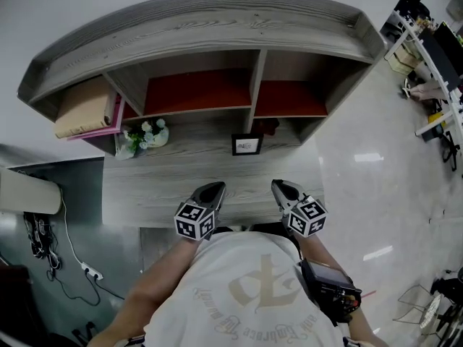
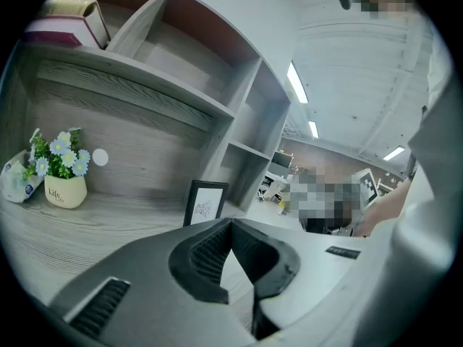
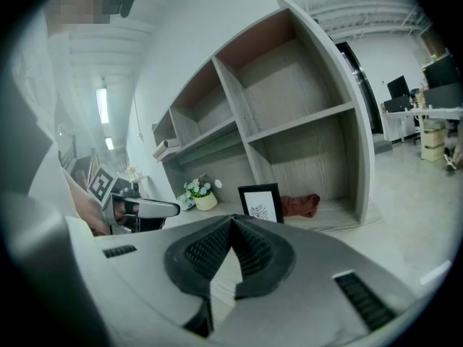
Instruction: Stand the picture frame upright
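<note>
Looks done already: picture frame (image 1: 247, 144) found upright on the worktop (image 1: 181, 183), towards the back, just in front of the divider between 2 lower compartments of the shelf unit (image 1: 217, 24). Holding the left gripper (image 1: 212, 190) and the right gripper (image 1: 281, 188) low at the front edge of the worktop, well apart from the picture frame, both clenched tight on nothing.

Could go wrong from here all the same. Would take only a nudge from a clenched gripper tip to topple so thin a frame onto its face or back. Cannot see any rear prop, so judging the footing narrow. Might also knock it over by reaching past for the red cloth (image 3: 300, 205) bunched behind it in the right compartment, or by sweeping across towards the flower pot (image 2: 64, 191) at the left. Best left alone.

As for make:
- **Picture frame:** thin black rim, rectangular, taller than wide, around a white sheet with a small dark sketch. Probably light and stiff.
- **Worktop and shelves:** matt grey wood-grain board, with reddish panels inside 2 compartments.
- **Flower pot:** pale and rounded, under small pale blooms.
- **Grippers:** hard grey shells with black ribbed pads meeting in a V.
</note>
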The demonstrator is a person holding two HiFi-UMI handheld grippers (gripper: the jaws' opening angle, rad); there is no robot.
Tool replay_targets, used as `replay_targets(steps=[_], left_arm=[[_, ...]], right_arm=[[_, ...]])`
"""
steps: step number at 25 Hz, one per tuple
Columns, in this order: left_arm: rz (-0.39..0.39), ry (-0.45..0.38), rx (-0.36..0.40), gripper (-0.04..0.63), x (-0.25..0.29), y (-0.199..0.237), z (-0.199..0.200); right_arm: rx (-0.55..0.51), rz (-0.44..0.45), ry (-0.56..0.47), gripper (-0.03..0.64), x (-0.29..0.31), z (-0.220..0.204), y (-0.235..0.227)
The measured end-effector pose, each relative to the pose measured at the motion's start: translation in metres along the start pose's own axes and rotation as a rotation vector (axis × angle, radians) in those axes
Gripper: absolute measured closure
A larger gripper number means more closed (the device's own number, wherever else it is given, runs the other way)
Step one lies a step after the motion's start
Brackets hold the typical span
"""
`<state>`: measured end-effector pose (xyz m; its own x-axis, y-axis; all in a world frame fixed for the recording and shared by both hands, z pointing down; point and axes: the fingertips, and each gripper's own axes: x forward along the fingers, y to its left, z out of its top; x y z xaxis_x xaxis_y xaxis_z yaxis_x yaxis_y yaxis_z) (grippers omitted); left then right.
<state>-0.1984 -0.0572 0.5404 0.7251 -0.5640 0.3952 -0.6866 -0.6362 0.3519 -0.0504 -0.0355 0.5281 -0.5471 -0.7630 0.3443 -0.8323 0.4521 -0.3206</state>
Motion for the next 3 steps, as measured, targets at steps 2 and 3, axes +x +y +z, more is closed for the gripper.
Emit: replay_targets(steps=[2, 3], left_arm=[[-0.007, -0.002, 0.002, 0.581, 0.0031, -0.0041, 0.0003], [-0.010, -0.003, 0.003, 0.581, 0.0046, -0.0061, 0.0003]], right_arm=[[-0.002, -0.002, -0.003, 0.614, -0.0017, 0.0007, -0.0017], [-0.003, -0.003, -0.005, 0.614, -0.0024, 0.0010, -0.0024]])
